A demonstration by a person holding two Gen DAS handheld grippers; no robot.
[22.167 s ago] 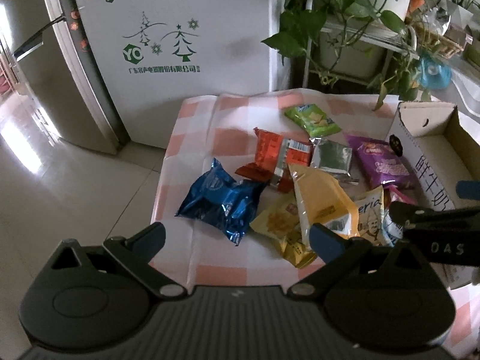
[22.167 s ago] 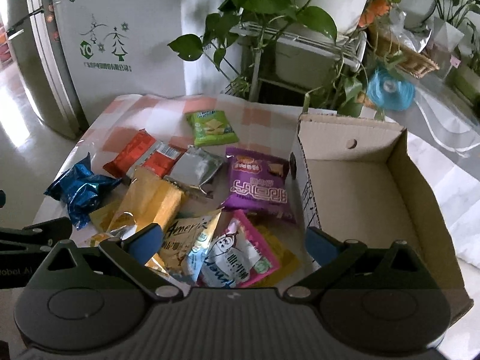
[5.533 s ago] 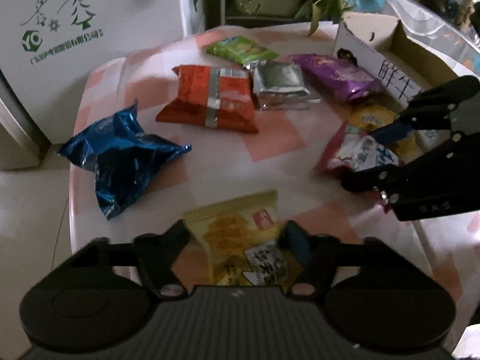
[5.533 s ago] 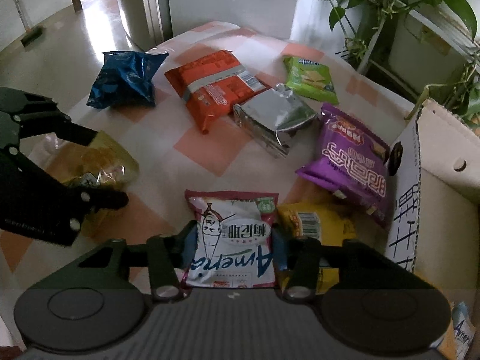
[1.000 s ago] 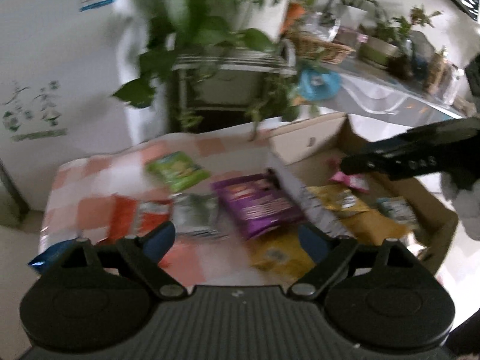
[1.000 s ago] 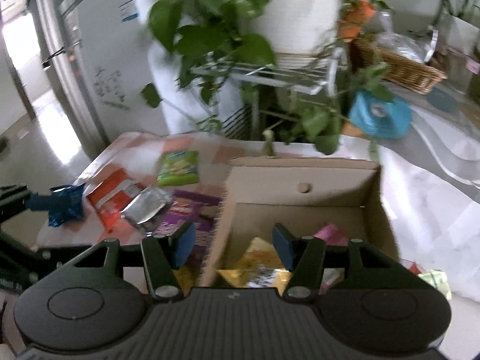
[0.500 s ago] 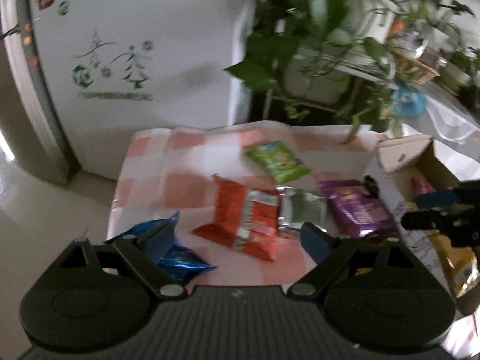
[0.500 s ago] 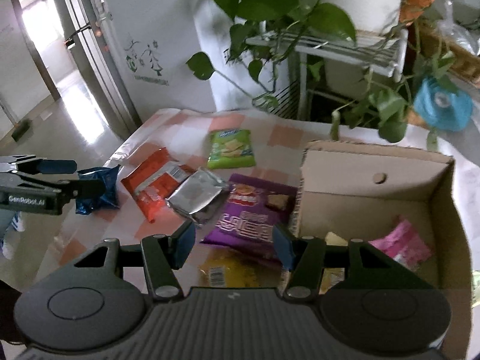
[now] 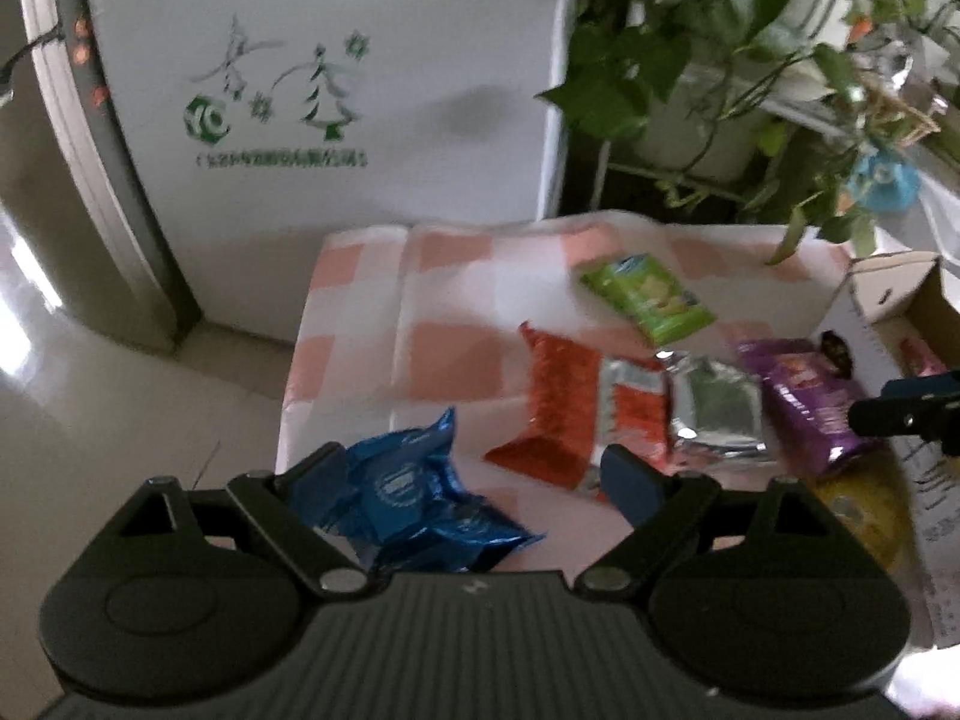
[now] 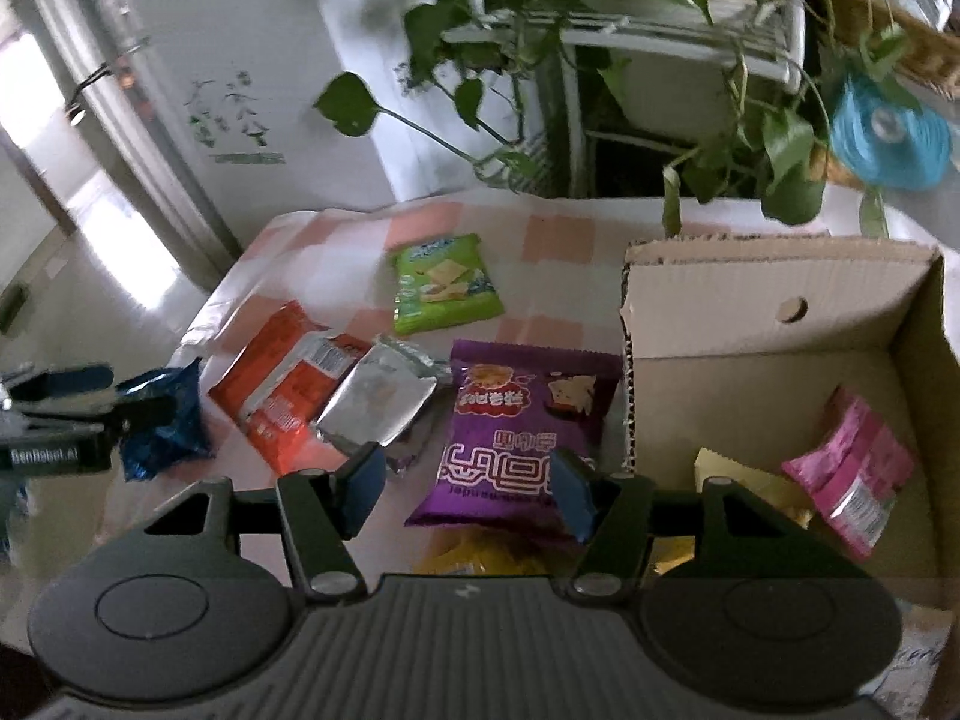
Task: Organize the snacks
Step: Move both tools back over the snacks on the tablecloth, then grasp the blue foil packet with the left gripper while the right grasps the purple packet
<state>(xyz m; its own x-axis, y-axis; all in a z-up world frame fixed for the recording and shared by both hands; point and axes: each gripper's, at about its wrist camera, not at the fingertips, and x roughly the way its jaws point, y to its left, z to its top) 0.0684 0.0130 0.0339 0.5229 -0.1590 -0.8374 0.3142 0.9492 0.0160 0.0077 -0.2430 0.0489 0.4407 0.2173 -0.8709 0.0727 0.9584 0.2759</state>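
Snacks, loose packets, part sorted; landmark for all places: the cardboard box (image 10: 774, 324) at the right end of the worktop (image 10: 336, 240).

- Inside the box: pink packet (image 10: 852, 468) toward its right wall; yellow packet (image 10: 744, 489) beside it, nearer the camera. More may lie under the right hand-held gripper body; cannot tell.
- Against the box's left wall, outside: purple packet (image 10: 516, 438), flat, print upside down in the right wrist view. Under its near edge, another yellow packet (image 10: 480, 552), mostly hidden.
- Further left of the box: silver packet (image 10: 378, 402), touching the orange-red packet (image 10: 288, 390), which it partly overlaps.
- Left of the box's far corner: green packet (image 10: 441, 285), alone, well apart from the rest.
- Farthest from the box, at the worktop's left edge: blue packet (image 9: 414, 504), crumpled.

Right hand-held gripper (image 10: 465, 483): jaws partly apart, just been opening, empty, poised over the purple packet's near end. Left hand-held gripper (image 9: 474, 474): jaws wide, empty, with the blue packet lying between them but not pressed.

Step in hand, as judged: each gripper lining up for its next packet, purple for the right, blue for the left.

Handling notes:
- Purple: open a little wider than the packet, come down on its near edge, pinch the seam or a fold of film, not the air-filled middle, which would likely slip.
- Avoid catching the hidden yellow packet in the same pinch.
- Blue: crumpled foil gives plenty of ridges; close on the bulk, and keep it from being nudged off the worktop edge.
- Lift clear of the box wall before releasing.
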